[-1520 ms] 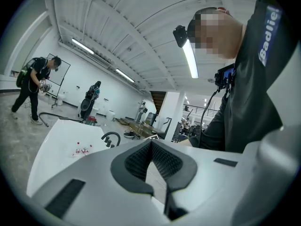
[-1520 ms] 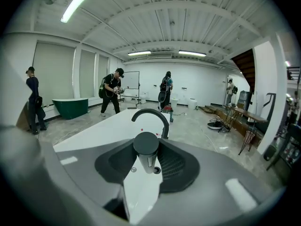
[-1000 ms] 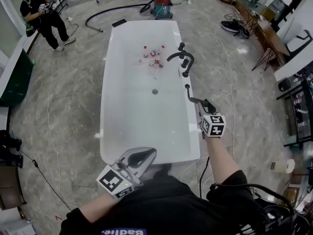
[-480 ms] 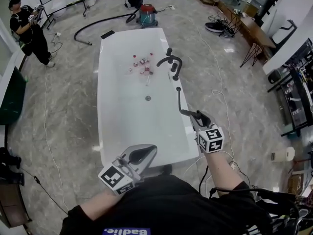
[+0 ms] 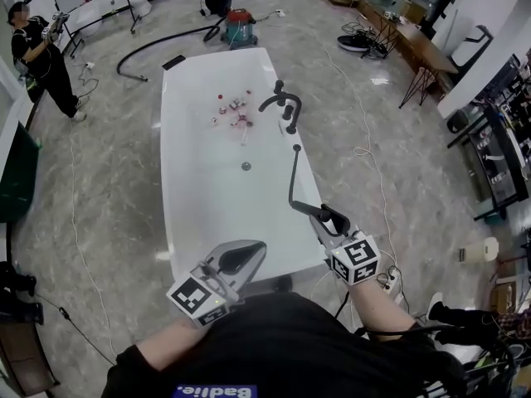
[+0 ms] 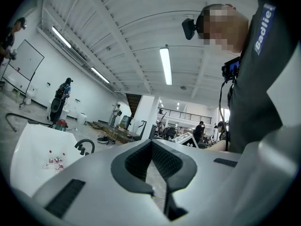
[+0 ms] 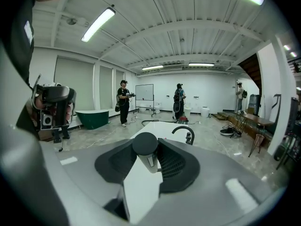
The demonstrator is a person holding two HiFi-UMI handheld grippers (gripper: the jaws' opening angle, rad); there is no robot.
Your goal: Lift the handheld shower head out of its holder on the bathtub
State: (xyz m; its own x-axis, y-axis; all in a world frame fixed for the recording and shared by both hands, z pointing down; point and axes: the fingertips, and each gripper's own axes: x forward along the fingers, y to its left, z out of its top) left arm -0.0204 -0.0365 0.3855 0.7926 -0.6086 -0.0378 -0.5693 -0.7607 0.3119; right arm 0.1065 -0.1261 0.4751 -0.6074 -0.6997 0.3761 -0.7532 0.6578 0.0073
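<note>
The white bathtub lies ahead of me, with a black faucet on its right rim. In the head view my right gripper is off the tub's near right corner, shut on the black handheld shower head. Its dark hose runs from the rim up to the gripper. The right gripper view shows the shower head clamped between the pads of the right gripper. My left gripper hovers at the tub's near end, shut and holding nothing; in its own view the left gripper points level.
Small red and white items lie in the tub beyond the drain. A red vacuum with its hose stands past the tub. A person stands at the far left. A table and cables are to the right.
My right gripper has pulled back toward me and upward with the shower head, drawing the hose out of the tub rim. The left gripper has hardly shifted.
</note>
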